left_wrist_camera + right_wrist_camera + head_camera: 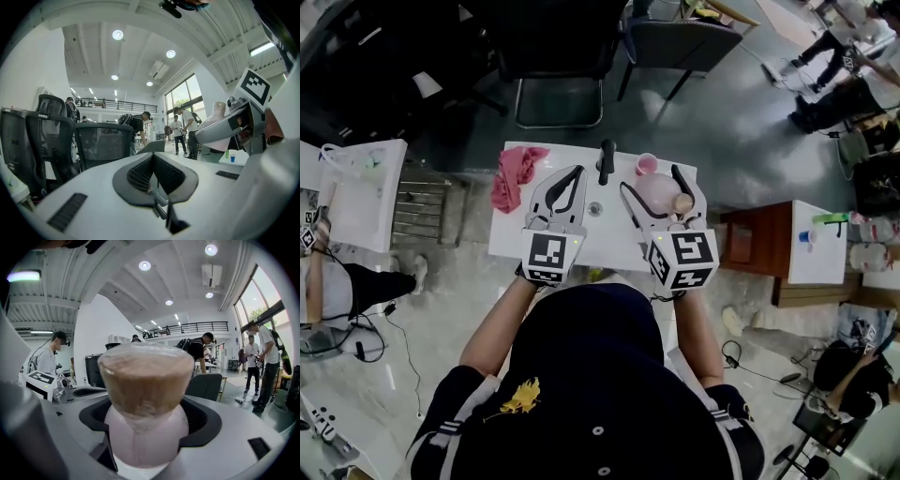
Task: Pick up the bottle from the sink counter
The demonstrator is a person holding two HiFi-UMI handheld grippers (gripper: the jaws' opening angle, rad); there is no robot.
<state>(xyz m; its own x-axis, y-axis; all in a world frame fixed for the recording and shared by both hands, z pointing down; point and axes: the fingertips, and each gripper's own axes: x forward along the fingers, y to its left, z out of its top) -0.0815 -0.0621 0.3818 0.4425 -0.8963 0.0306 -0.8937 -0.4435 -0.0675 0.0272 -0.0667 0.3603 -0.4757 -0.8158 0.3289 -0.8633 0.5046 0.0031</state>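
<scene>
the right gripper (651, 184) is clenched on a pale pink, round-bodied bottle (140, 437) with a tan cork-like top (146, 380). the bottle's belly sits wedged between the dark pads (207, 420), with the top pointing out past the jaw tips. just ahead of those tips stands a small pink cup (646, 164), and to their left is a black tap (606, 161). the left gripper (577, 172), alongside over the white sink counter (508, 239), has its tips pressed together on nothing. a crumpled rose-red cloth (517, 176) lies to its left.
</scene>
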